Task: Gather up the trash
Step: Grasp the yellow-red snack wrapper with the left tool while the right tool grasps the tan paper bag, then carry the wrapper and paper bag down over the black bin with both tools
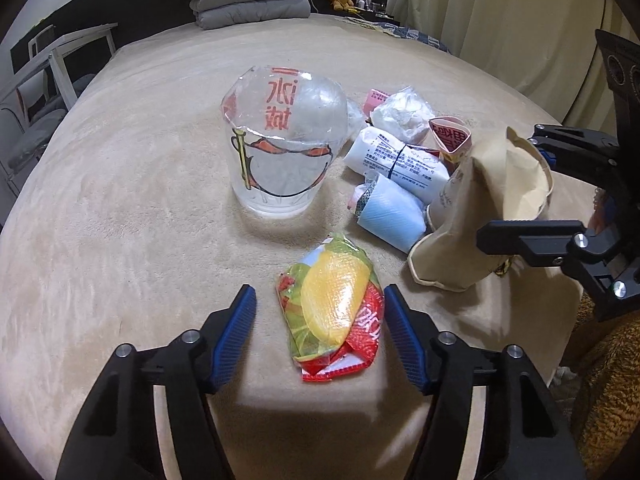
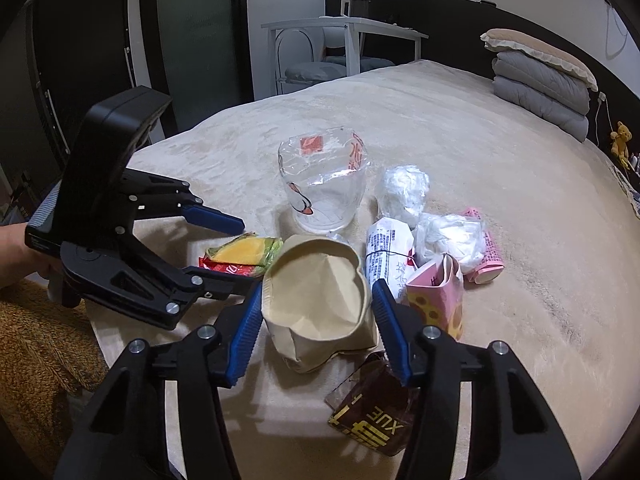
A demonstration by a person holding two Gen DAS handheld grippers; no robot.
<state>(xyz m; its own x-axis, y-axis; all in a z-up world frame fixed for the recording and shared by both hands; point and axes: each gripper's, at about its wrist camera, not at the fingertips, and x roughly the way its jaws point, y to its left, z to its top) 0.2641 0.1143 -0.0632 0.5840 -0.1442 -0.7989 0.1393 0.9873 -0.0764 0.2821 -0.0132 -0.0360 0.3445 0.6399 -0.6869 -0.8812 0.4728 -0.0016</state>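
Left gripper (image 1: 320,336) fingers (image 1: 236,336) flanking snack wrapper (image 1: 332,312), right finger touching.

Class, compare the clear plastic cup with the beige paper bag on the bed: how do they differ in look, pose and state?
The clear plastic cup is see-through with red print; the beige paper bag is opaque and plain. The cup stands alone, apart from both grippers; the bag sits between the right gripper fingers. The cup's film lid is torn; the bag gapes open, crumpled. Both rest on the bed.
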